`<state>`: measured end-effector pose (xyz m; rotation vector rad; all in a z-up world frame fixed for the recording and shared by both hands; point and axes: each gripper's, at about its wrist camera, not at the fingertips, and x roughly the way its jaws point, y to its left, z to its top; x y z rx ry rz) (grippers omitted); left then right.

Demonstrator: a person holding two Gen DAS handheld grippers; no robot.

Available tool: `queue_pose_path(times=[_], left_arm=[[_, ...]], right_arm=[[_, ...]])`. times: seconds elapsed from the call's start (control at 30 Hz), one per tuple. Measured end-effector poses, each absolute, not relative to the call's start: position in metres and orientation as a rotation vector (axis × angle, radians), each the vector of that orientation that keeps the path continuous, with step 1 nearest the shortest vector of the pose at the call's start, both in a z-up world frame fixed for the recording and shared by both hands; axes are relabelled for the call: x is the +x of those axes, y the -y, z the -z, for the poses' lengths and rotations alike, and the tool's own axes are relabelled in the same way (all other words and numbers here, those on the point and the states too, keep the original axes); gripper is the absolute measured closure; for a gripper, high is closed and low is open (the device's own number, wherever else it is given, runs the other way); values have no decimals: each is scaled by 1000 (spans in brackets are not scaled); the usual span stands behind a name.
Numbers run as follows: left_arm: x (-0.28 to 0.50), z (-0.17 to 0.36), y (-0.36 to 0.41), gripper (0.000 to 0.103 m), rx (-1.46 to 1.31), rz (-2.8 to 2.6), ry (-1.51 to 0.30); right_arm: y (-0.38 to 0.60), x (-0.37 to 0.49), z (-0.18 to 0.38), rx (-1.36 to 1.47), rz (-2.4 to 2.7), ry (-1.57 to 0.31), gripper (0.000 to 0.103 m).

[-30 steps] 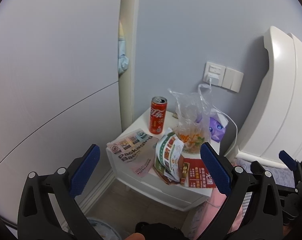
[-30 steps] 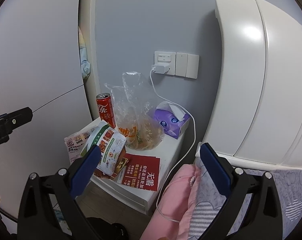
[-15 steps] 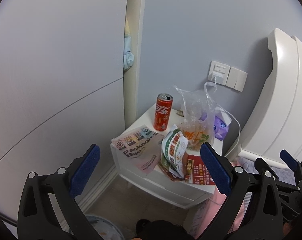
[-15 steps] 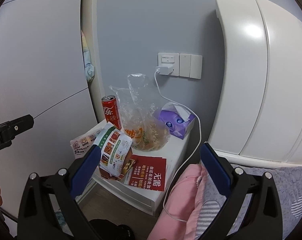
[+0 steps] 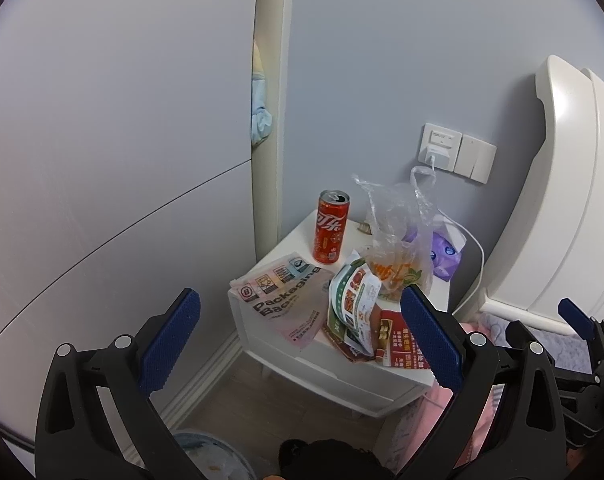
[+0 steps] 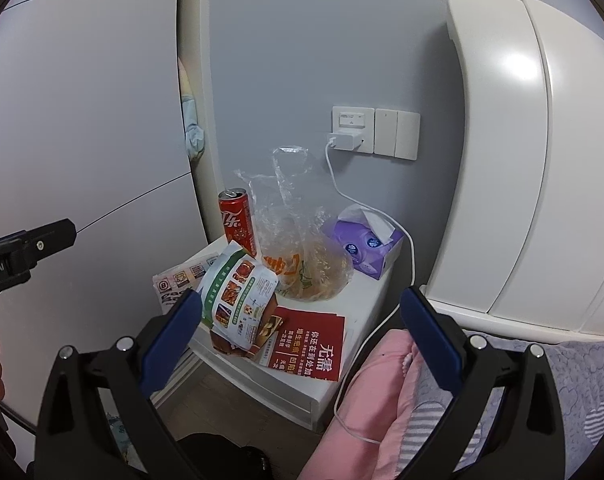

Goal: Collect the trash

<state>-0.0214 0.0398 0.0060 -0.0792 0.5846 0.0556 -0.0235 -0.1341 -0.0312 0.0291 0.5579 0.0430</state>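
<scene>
Behind the bag (image 5: 397, 248), something small, perhaps a wrapper, hides; can (image 5: 330, 227) and leaflets (image 6: 309, 344) crowd the desk (image 5: 302, 356); both claws (image 5: 300, 338) (image 6: 302, 340) gape empty.

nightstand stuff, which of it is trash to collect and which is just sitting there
Likely trash:
- red soda can, opened
- clear plastic bag with food remains
- green-and-white food wrapper
- red flyer
- Packaging Bag sheet

Probably staying:
- purple tissue box
- white charger and its cable
- nightstand
- pink bedding
</scene>
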Motion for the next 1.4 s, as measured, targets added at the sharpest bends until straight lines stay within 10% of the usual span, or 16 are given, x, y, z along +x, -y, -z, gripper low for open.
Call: queue_pose_path(times=[1.4], left_arm=[[-25,-7,-23,6,-21,-8,-590]], right_arm=[[148,-32,28,60,-45,-574,6]])
